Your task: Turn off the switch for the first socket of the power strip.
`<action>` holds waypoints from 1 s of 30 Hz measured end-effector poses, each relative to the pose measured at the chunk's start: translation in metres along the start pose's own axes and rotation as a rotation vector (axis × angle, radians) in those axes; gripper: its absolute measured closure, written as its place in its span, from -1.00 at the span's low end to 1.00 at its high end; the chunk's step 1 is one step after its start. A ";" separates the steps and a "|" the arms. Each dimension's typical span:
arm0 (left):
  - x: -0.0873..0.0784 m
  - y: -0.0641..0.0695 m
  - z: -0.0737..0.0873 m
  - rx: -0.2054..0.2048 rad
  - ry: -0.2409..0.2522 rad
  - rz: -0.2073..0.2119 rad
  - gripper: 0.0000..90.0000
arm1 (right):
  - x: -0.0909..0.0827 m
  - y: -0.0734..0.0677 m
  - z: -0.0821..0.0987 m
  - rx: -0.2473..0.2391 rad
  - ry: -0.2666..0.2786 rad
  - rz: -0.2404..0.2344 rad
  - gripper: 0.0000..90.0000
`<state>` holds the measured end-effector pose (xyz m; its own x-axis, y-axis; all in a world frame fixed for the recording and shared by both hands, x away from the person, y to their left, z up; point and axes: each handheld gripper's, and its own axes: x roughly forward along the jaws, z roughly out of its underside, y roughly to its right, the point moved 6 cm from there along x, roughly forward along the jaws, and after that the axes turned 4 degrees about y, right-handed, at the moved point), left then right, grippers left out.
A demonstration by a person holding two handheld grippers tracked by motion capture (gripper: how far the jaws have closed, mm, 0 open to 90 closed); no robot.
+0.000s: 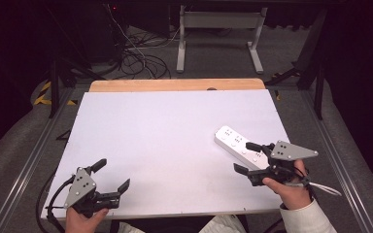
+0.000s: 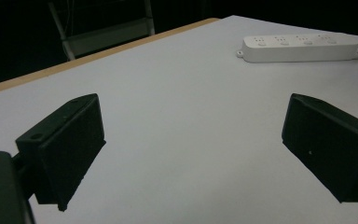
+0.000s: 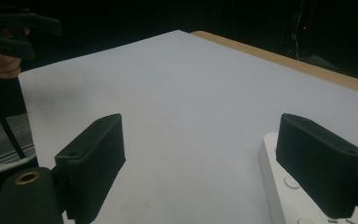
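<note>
Power strip point(image 1: 238, 147): we've got a long white bar with rows of sockets and round buttons, lying flat and slanted on the right side of the bench point(image 1: 165, 141), cord running off its near end.
Handling: we'd guess rigid plastic, light, a bit slick, not fragile. Best taken across the narrow width, mid-body, clear of the buttons.
Right gripper point(image 1: 247, 158): jaws spread wide, holding nothing, one jaw over the strip's near end.
Left gripper point(image 1: 111, 174): jaws wide too, empty, near corner of the bench, well apart from the strip.
</note>
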<state>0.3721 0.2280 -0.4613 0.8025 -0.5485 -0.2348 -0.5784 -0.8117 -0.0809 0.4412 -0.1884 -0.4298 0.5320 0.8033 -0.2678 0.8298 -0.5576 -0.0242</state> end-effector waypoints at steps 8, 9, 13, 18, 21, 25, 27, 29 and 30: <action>-0.001 0.002 -0.002 -0.008 0.013 0.000 -0.88 | 0.004 -0.002 0.018 0.001 0.012 0.000 -0.68; -0.001 0.002 -0.002 -0.002 0.010 0.001 -0.88 | 0.005 -0.001 0.021 0.002 0.006 0.001 -0.68; -0.002 0.002 -0.002 0.006 0.003 -0.008 -0.88 | 0.009 0.001 0.033 0.011 0.008 0.011 -0.70; -0.003 0.001 -0.001 0.010 -0.010 -0.011 -0.87 | 0.010 0.002 0.041 0.009 0.008 0.023 -0.72; -0.003 0.002 0.000 0.004 -0.023 -0.016 -0.87 | 0.011 0.004 0.047 0.016 -0.007 0.034 -0.72; -0.004 0.002 0.001 -0.008 -0.024 -0.018 -0.87 | 0.013 0.004 0.056 0.022 -0.032 0.040 -0.72; -0.005 0.002 0.002 -0.011 -0.032 -0.016 -0.87 | 0.015 0.003 0.060 0.019 -0.048 0.039 -0.72; -0.005 0.002 0.002 -0.017 -0.031 -0.018 -0.87 | 0.017 0.002 0.065 0.013 -0.070 0.040 -0.71; -0.005 0.002 0.002 -0.015 -0.029 -0.020 -0.87 | 0.018 0.001 0.068 0.016 -0.081 0.039 -0.70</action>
<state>0.3668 0.2296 -0.4624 0.8090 -0.5264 -0.2614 -0.5600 -0.8254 -0.0710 0.4404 -0.1887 -0.5007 0.5477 0.7617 -0.3461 0.8056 -0.5918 -0.0278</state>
